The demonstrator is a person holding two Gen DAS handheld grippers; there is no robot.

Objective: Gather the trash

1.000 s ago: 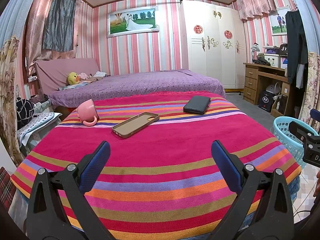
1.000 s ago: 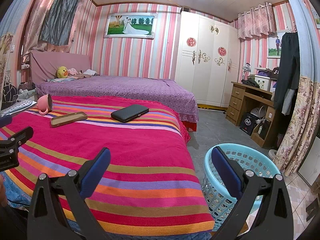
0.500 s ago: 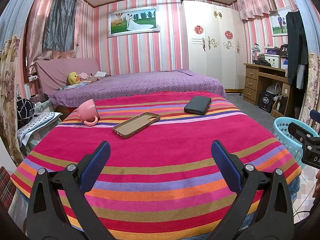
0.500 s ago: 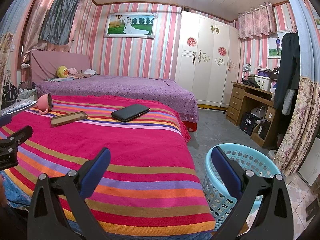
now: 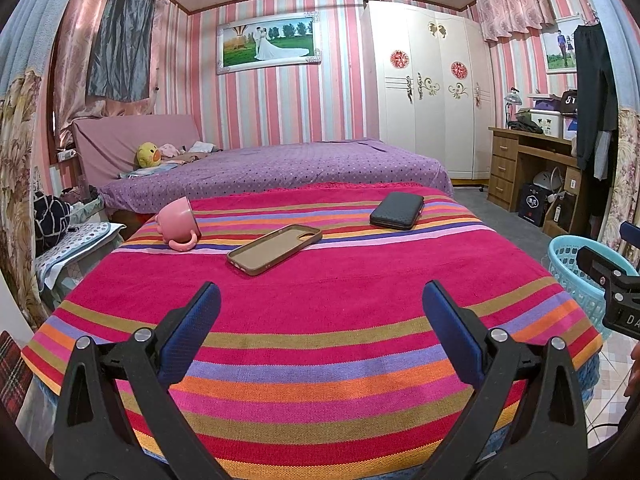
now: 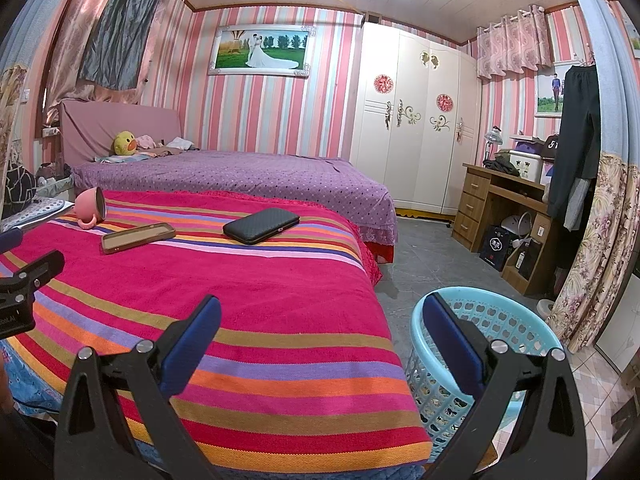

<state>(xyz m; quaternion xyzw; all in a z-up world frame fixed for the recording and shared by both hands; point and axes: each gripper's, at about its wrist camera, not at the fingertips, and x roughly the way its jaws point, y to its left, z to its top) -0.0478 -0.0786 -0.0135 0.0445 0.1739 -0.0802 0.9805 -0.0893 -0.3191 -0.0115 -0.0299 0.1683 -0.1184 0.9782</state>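
Nothing is plainly trash: pink mug tipped over, phone case and black wallet lie apart on striped bed. Left gripper, right gripper both spread, empty. Likely: pick the nearest, drop into blue basket beside the bed.

both claws wide open, empty

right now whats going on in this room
A person holds two grippers over a striped cloth, the left gripper and right gripper both open and empty. On the cloth lie a tipped pink mug, a brown phone case and a black zip wallet. A light blue plastic basket stands on the floor beside it. Nothing has been picked up yet.
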